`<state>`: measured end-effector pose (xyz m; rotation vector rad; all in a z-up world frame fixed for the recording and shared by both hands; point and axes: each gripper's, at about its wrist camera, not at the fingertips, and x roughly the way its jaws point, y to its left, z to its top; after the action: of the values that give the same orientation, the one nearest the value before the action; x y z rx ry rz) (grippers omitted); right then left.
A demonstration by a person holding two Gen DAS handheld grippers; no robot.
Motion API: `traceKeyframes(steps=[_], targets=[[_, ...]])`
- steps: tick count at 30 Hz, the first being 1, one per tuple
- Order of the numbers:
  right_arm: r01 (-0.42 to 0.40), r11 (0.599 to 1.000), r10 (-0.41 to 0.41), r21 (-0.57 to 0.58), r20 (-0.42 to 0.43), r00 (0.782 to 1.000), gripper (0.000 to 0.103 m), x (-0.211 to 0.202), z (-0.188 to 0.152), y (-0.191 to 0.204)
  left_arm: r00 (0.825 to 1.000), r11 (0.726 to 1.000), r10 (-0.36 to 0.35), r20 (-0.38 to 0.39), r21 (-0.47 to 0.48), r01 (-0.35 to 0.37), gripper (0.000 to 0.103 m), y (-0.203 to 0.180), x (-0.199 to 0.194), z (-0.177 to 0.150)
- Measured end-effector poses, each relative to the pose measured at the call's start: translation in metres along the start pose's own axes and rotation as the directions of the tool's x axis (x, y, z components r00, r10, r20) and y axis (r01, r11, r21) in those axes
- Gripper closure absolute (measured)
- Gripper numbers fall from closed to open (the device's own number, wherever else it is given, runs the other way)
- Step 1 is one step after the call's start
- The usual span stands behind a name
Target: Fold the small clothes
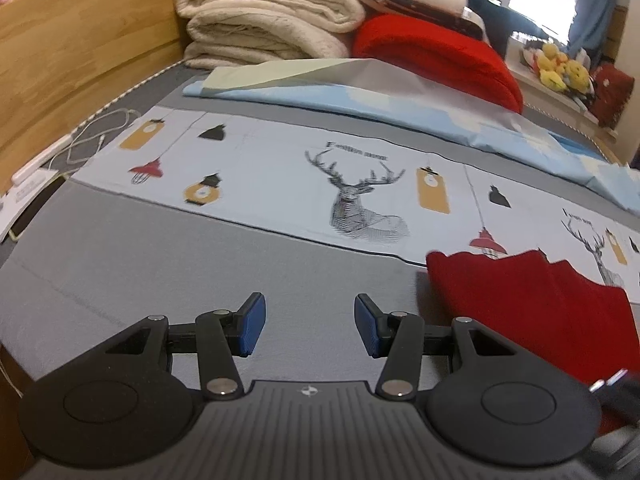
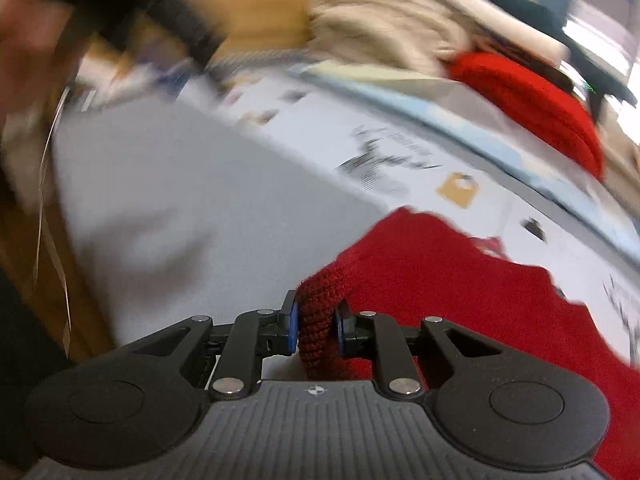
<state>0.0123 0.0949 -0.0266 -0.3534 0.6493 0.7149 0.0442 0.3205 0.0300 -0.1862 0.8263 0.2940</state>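
Note:
A small red knitted garment (image 1: 532, 312) lies on the grey bed cover (image 1: 160, 256), at the right of the left wrist view. My left gripper (image 1: 310, 326) hovers over bare grey cover to the left of it, open, with nothing between its blue pads. In the blurred right wrist view my right gripper (image 2: 316, 330) is shut on a bunched knitted edge of the red garment (image 2: 460, 280), which is pinched between the blue pads. The rest of the garment spreads to the right of that grip.
A printed sheet with a deer drawing (image 1: 360, 196) runs across the bed. Beyond it lie a light blue sheet (image 1: 360, 100), folded cream blankets (image 1: 260, 20) and a red cushion (image 1: 440, 56). A wooden headboard (image 1: 80, 56) and white cables (image 1: 100, 136) are at the left.

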Motion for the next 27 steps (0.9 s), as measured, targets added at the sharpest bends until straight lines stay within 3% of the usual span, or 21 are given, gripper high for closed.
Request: traceKeyframes(steps=[3, 5, 8, 11, 14, 16, 17, 19, 20, 22, 23, 27], targets=[[0.031, 0.985, -0.045, 0.169, 0.080, 0.996, 0.086, -0.041, 0.014, -0.054, 1.000, 0.999, -0.018, -0.001, 0.030, 0.018, 0.049, -0.025, 0.003, 0.005], [0.062, 0.955, -0.100, 0.291, 0.119, 0.988, 0.086, -0.073, 0.009, -0.101, 0.999, 0.998, -0.035, 0.003, 0.053, 0.035, 0.049, -0.045, 0.004, 0.007], [0.120, 0.854, -0.215, 0.506, 0.133, 0.967, 0.086, -0.124, -0.024, -0.174, 0.998, 0.993, -0.060, 0.008, 0.106, 0.059, 0.049, -0.081, 0.007, 0.010], [0.215, 0.680, -0.359, 0.701, 0.063, 0.931, 0.086, -0.168, -0.086, -0.242, 0.997, 0.983, -0.079, 0.010, 0.167, 0.076, 0.049, -0.118, 0.012, 0.011], [0.354, 0.472, -0.446, 0.808, -0.127, 0.886, 0.086, -0.186, -0.159, -0.291, 0.995, 0.971, -0.100, 0.003, 0.221, 0.097, 0.049, -0.155, 0.019, 0.010], [0.431, 0.344, -0.396, 0.834, -0.287, 0.872, 0.084, -0.185, -0.207, -0.317, 0.994, 0.963, -0.112, -0.005, 0.246, 0.110, 0.049, -0.175, 0.024, 0.009], [0.449, 0.306, -0.341, 0.839, -0.343, 0.875, 0.082, -0.182, -0.227, -0.326, 0.993, 0.959, -0.119, -0.011, 0.256, 0.118, 0.049, -0.184, 0.026, 0.008], [0.407, 0.211, -0.270, 0.889, -0.347, 0.898, 0.066, -0.193, -0.257, -0.340, 0.991, 0.951, -0.133, -0.023, 0.278, 0.135, 0.049, -0.200, 0.030, 0.005], [0.393, 0.200, -0.276, 0.898, -0.334, 0.901, 0.064, -0.203, -0.261, -0.342, 0.990, 0.947, -0.138, -0.028, 0.290, 0.140, 0.049, -0.208, 0.031, 0.004], [0.403, 0.249, -0.323, 0.881, -0.316, 0.892, 0.063, -0.219, -0.251, -0.349, 0.989, 0.939, -0.143, -0.032, 0.311, 0.146, 0.049, -0.219, 0.034, 0.003], [0.389, 0.284, -0.328, 0.877, -0.292, 0.898, 0.062, -0.224, -0.245, -0.352, 0.989, 0.937, -0.144, -0.035, 0.317, 0.148, 0.049, -0.223, 0.035, 0.002], [0.256, 0.419, -0.249, 0.871, -0.161, 0.955, 0.050, -0.231, -0.218, -0.382, 0.988, 0.933, -0.142, -0.053, 0.326, 0.151, 0.049, -0.237, 0.039, -0.002]])
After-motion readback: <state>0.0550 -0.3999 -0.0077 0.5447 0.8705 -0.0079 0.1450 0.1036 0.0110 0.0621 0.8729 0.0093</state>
